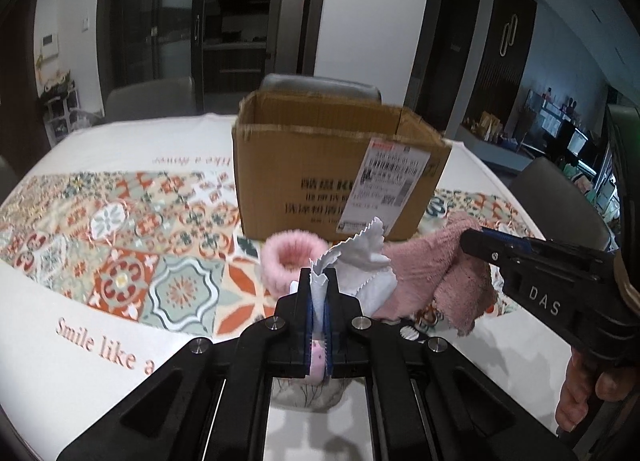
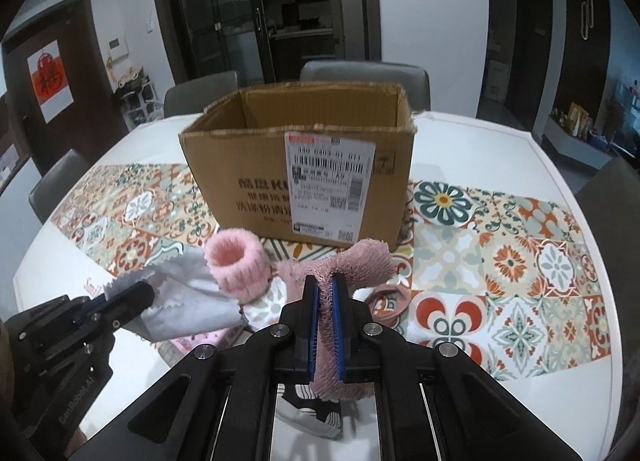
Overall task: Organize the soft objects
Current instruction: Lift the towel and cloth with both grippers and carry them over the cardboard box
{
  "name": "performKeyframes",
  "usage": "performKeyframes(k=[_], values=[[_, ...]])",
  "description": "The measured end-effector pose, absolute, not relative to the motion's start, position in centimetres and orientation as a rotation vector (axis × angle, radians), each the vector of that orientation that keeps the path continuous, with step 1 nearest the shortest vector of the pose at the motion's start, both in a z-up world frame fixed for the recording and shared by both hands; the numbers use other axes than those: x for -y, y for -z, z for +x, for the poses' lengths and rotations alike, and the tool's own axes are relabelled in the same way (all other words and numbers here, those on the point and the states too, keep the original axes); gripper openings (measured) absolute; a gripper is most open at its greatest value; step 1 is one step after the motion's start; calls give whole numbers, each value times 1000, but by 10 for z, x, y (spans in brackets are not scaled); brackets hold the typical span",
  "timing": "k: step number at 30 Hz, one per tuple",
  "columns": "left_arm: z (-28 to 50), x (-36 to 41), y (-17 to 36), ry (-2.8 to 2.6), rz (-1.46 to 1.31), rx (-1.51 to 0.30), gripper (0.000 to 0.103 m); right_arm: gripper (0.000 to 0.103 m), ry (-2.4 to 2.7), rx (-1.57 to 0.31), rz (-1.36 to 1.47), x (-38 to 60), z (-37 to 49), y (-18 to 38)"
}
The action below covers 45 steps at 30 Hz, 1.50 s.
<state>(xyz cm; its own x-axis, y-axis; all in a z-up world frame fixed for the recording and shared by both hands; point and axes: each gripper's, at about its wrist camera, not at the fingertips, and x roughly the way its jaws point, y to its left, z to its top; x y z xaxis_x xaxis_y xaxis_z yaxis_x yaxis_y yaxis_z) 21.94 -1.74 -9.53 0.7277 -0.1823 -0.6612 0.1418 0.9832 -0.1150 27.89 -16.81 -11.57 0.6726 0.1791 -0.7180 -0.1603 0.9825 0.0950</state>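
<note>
My left gripper (image 1: 319, 281) is shut on a white cloth (image 1: 360, 257) with zigzag edges, held just above the table; it also shows in the right wrist view (image 2: 188, 301). My right gripper (image 2: 325, 285) is shut on a dusty pink towel (image 2: 360, 257), seen also in the left wrist view (image 1: 432, 269). A fluffy pink ring-shaped sock (image 2: 238, 261) lies between them. An open cardboard box (image 2: 304, 165) stands behind on the table, its opening facing up. A black-and-white sock (image 2: 312, 409) lies under my right gripper.
The table carries a patterned tile-print runner (image 2: 500, 245) on a white cloth. A pink sock (image 2: 390, 299) lies by the towel. Another pale soft item (image 1: 308, 393) lies under my left gripper. Grey chairs (image 2: 360, 73) ring the table's far side.
</note>
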Motion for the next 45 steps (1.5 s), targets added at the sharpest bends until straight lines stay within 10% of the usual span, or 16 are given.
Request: performKeyframes(k=[45], values=[[287,1,-54,240,-23,-316,6,8,-99,-341,64,154,291,-48]])
